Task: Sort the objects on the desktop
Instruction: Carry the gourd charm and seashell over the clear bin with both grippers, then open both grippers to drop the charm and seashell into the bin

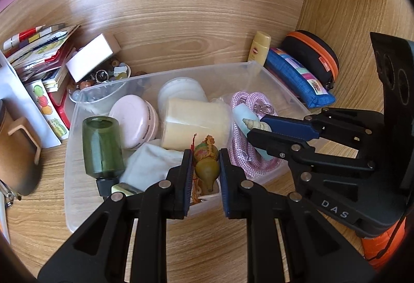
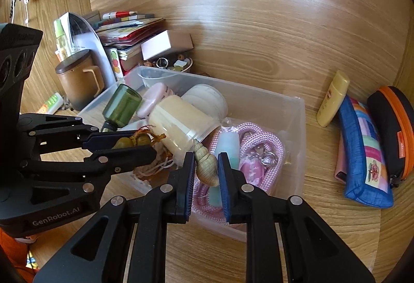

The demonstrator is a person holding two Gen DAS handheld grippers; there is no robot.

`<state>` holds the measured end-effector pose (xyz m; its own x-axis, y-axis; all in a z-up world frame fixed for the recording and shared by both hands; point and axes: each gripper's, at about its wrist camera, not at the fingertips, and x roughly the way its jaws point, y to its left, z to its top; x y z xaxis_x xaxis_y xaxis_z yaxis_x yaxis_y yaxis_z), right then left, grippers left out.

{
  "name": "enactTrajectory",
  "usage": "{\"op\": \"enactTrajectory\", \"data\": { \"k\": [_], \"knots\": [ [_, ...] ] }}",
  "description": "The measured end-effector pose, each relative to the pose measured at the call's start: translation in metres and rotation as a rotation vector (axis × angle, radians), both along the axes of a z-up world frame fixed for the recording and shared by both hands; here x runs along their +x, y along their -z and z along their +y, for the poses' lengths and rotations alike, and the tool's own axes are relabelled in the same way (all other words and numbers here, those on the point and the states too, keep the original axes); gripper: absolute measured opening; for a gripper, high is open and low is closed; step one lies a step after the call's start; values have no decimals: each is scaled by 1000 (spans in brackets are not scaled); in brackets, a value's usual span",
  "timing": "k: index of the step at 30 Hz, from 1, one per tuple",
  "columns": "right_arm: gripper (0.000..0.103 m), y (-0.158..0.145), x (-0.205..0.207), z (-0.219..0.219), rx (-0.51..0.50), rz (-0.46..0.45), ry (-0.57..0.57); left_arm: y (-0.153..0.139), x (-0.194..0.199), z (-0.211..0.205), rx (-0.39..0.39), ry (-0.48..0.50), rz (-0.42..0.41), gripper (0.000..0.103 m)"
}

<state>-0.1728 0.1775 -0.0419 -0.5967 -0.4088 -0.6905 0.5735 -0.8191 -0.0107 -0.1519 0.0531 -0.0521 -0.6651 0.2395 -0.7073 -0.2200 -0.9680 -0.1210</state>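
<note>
**Both grippers loaded above the clear bin**

The wooden bench (image 1: 207, 252) carried a clear plastic bin (image 1: 75, 112), already crowded with a cream cylindrical container (image 1: 194, 125), a green bottle (image 1: 102, 148), a pink round case (image 1: 137, 122) and a coil of pink rope (image 2: 261, 143). Outside it, near the right wall, lay a blue pouch (image 2: 362, 153), an orange-trimmed black case (image 2: 390, 122) and a yellow tube (image 2: 333, 99).

The left gripper (image 1: 206, 166) was clamped on a small gourd charm (image 1: 206, 162) with red cord, its long axis running along the fingers, narrow end toward the camera. It hung over the near edge of the bin.

The right gripper (image 2: 206, 166) was clamped on a spiral shell (image 2: 205, 166), point away from the camera, over the rope at the bin's right end.

Judgement: both items sat directly above the bin interior, left piece nearer the front wall. Release called for opening only; the shell risked catching in the rope.
</note>
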Motion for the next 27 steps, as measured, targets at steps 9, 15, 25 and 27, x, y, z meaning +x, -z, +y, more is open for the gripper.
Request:
{"op": "enactTrajectory", "data": {
  "k": [9, 15, 25, 27],
  "knots": [
    [16, 1, 2, -5, 39, 35, -2, 3, -4, -5, 23, -11, -14, 20],
    [27, 1, 6, -8, 62, 55, -1, 3, -4, -9, 22, -34, -19, 31],
    [54, -14, 14, -3, 46, 105, 21, -7, 3, -16, 5, -80, 15, 52],
    [61, -19, 15, 0, 37, 119, 36, -10, 5, -19, -1, -89, 27, 56]
  ]
}}
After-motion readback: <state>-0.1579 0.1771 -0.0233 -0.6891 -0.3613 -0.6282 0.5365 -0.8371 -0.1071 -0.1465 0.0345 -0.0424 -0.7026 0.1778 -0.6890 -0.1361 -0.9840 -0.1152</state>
